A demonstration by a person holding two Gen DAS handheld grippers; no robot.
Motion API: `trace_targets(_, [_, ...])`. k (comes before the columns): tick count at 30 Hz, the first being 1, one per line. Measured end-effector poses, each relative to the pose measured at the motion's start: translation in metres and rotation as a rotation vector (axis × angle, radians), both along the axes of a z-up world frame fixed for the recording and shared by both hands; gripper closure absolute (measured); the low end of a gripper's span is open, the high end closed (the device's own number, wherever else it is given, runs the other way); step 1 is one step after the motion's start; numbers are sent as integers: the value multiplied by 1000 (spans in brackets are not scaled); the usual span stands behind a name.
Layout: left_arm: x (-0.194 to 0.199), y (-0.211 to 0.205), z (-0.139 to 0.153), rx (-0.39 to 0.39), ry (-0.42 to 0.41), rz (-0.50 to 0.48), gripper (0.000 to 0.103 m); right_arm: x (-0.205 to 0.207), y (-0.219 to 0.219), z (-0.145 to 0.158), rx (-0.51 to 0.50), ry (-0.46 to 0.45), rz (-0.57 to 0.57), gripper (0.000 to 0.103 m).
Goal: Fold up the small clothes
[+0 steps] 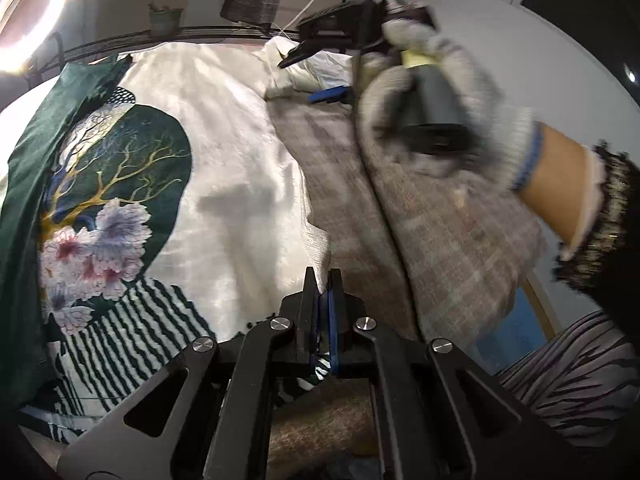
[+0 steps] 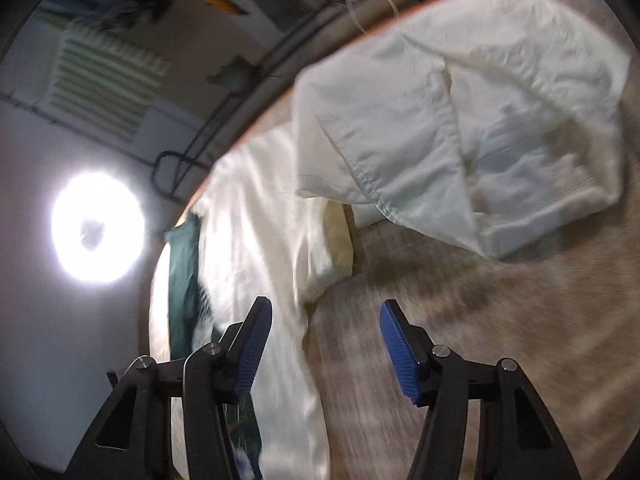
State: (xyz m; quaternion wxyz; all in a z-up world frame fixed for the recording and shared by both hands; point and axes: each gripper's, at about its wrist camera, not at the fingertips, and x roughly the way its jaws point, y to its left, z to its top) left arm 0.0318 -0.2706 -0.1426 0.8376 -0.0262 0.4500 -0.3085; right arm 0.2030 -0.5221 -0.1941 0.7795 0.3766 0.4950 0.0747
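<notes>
A grey-brown plaid garment (image 1: 400,216) lies on the table's right half, folded along a lengthwise crease. My left gripper (image 1: 324,276) is shut at its near left edge; a bit of fabric shows between the pads, but which cloth I cannot tell. My right gripper (image 1: 320,76), held by a gloved hand (image 1: 440,92), hovers open over the garment's far end. In the right wrist view the right gripper (image 2: 326,320) is open and empty above the blurred plaid garment (image 2: 480,340).
A white tablecloth (image 1: 224,160) with a green tree-and-flower print (image 1: 120,184) covers the table's left. A crumpled white garment (image 2: 460,128) lies at the far end. A bright ring lamp (image 2: 98,226) stands beyond the table edge.
</notes>
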Motion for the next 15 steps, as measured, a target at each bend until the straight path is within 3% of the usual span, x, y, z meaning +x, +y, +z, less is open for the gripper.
trace_targets(5, [2, 10, 5, -21, 7, 16, 102, 30, 20, -17, -51, 27, -35, 55])
trace_targets(6, [3, 12, 5, -22, 8, 20, 102, 33, 21, -15, -64, 11, -55, 63])
trace_targets(7, [1, 13, 5, -23, 9, 21, 102, 37, 23, -16, -69, 11, -61, 78])
trace_targets(10, [-1, 20, 6, -31, 15, 29, 102, 46, 32, -19, -76, 14, -73, 96])
trace_targets(15, [-1, 43, 11, -64, 30, 56, 102, 56, 56, 7, -204, -46, -35, 100])
